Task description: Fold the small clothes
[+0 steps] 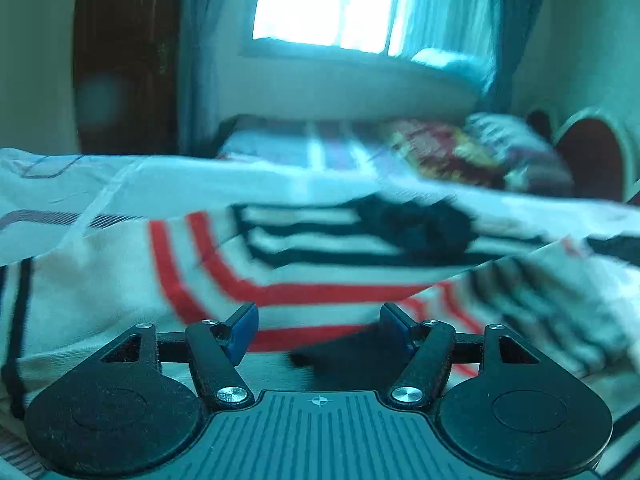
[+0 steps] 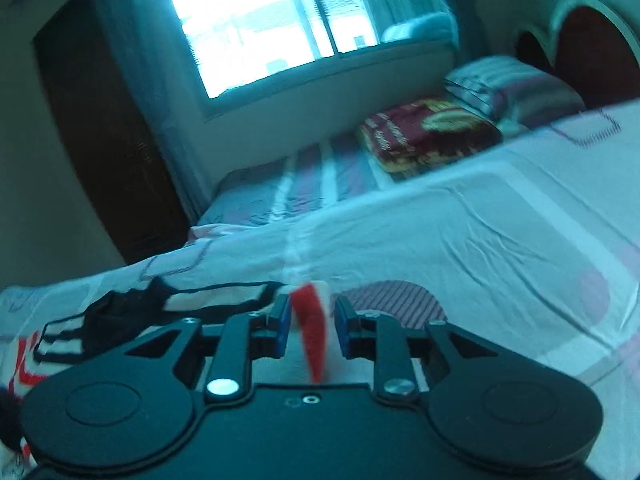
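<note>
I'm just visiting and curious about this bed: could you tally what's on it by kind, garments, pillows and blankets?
Garments: 1, a white garment with red and black stripes, lying in front of the left gripper and the right gripper.
Pillows: 1, a striped pillow.
Blankets: 1, a folded red blanket.
Total: 3

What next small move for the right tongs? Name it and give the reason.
Probably close the right tongs on the red-striped garment: a fold of it stands between the open jaws, not yet pinched. The left tongs hang open over the same cloth on the bed.
</note>
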Demonstrator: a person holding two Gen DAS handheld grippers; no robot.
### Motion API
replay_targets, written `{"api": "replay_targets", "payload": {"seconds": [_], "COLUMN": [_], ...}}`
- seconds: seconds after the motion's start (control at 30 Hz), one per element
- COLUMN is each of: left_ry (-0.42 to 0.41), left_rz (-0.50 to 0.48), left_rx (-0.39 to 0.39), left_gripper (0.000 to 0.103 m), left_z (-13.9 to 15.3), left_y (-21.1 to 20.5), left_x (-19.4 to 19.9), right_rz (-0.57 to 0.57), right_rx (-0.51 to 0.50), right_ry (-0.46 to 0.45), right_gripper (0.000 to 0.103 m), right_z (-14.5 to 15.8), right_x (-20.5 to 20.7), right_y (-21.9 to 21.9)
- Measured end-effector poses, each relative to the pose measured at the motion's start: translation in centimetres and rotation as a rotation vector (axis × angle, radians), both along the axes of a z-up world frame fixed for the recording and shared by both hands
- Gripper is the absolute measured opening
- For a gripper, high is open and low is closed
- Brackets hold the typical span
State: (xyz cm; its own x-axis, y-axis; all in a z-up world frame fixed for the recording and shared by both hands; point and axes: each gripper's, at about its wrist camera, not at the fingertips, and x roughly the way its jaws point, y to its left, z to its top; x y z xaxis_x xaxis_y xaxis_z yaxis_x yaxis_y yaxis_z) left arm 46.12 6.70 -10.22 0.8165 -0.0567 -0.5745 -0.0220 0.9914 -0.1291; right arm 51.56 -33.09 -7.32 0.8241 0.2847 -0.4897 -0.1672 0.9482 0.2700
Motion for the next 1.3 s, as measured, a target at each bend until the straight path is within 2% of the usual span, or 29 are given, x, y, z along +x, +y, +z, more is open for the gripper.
{"api": "replay_targets", "payload": {"seconds": [0.07, 0.13, 0.2, 0.3, 0.37, 0.4, 0.43, 0.47, 0.5, 0.53, 0.6, 0.67, 0.7, 0.73, 0.8, 0.9, 0.93, 0.97, 1.07, 1.13, 1.2, 1.3], "left_ry": [-0.015, 0.04, 0.102, 0.078, 0.033, 0.063, 0.086, 0.059, 0.05, 0.052, 0.062, 0.048, 0.036, 0.023, -0.004, -0.034, -0.048, -0.054, -0.091, -0.13, -0.158, -0.198], "left_rz": [-0.074, -0.122, -0.133, -0.13, -0.124, -0.13, -0.133, -0.131, -0.129, -0.123, -0.113, -0.09, -0.071, -0.039, 0.036, 0.223, 0.293, 0.377, 0.596, 0.697, 0.744, 0.794], "left_rx": [0.006, 0.021, 0.062, 0.103, 0.098, 0.103, 0.115, 0.127, 0.129, 0.121, 0.116, 0.106, 0.09, 0.065, 0.015, -0.08, -0.134, -0.211, -0.443, -0.563, -0.65, -0.708], "left_gripper": [0.067, 0.067, 0.067, 0.067, 0.067, 0.067, 0.071, 0.073, 0.075, 0.075, 0.075, 0.077, 0.086, 0.094, 0.095, 0.093, 0.083, 0.077, 0.074, 0.074, 0.074, 0.074], "left_z": [0.1, -0.9, -2.9, -2.1, -1.8, -2.3, -3.1, -3.4, -3.5, -3.4, -2.8, -1.9, -1.6, -1.3, -1.1, -1.3, -1.4, -1.8, -3.5, -4.6, -5.5, -6.2], "left_y": [-1.7, -3.0, -3.4, -3.6, -3.3, -3.4, -3.5, -3.6, -3.7, -3.6, -3.6, -2.8, -2.0, -0.8, 2.3, 8.8, 11.1, 13.9, 21.0, 24.7, 27.3, 29.7], "left_x": [0.1, 1.0, 1.7, 0.8, -0.1, 0.0, 0.2, 0.1, 0.2, 0.2, -0.1, -1.7, -2.9, -4.4, -7.3, -11.7, -13.1, -14.5, -17.6, -19.0, -19.4, -19.3], "right_rz": [0.015, 0.029, 0.029, 0.044, 0.052, 0.079, 0.119, 0.126, 0.118, 0.11, 0.091, 0.078, 0.069, 0.057, 0.031, -0.011, -0.042, -0.075, -0.15, -0.171, -0.167, -0.157], "right_rx": [-0.029, -0.045, -0.087, -0.115, -0.133, -0.142, -0.192, -0.275, -0.342, -0.376, -0.405, -0.377, -0.332, -0.295, -0.241, -0.137, -0.087, -0.027, 0.119, 0.148, 0.144, 0.145], "right_ry": [0.018, 0.042, 0.108, 0.085, 0.007, -0.006, 0.014, 0.033, -0.017, -0.024, -0.009, -0.048, -0.075, -0.079, -0.04, 0.01, 0.029, 0.047, 0.091, 0.106, 0.106, 0.096], "right_gripper": [0.019, 0.019, 0.02, 0.021, 0.021, 0.02, 0.018, 0.017, 0.018, 0.018, 0.018, 0.02, 0.024, 0.025, 0.025, 0.025, 0.025, 0.027, 0.028, 0.028, 0.028, 0.029], "right_z": [0.0, -0.6, -2.0, -1.4, -0.6, -0.6, -1.2, -2.3, -2.9, -2.9, -2.2, -0.9, -0.1, 0.4, 0.9, 0.9, 0.8, 0.8, 0.5, 0.5, 0.6, 1.1], "right_x": [-0.3, -0.9, -1.5, -4.7, -8.2, -9.5, -10.6, -11.2, -12.1, -12.1, -11.6, -12.2, -12.9, -13.4, -14.0, -15.2, -15.5, -15.7, -16.0, -16.0, -16.2, -16.2], "right_y": [0.8, 1.2, 1.5, 1.1, 1.0, 1.1, 2.0, 2.9, 3.6, 4.2, 5.0, 4.8, 4.3, 3.8, 2.5, 0.4, -0.5, -1.4, -3.3, -3.3, -2.8, -1.9]}}
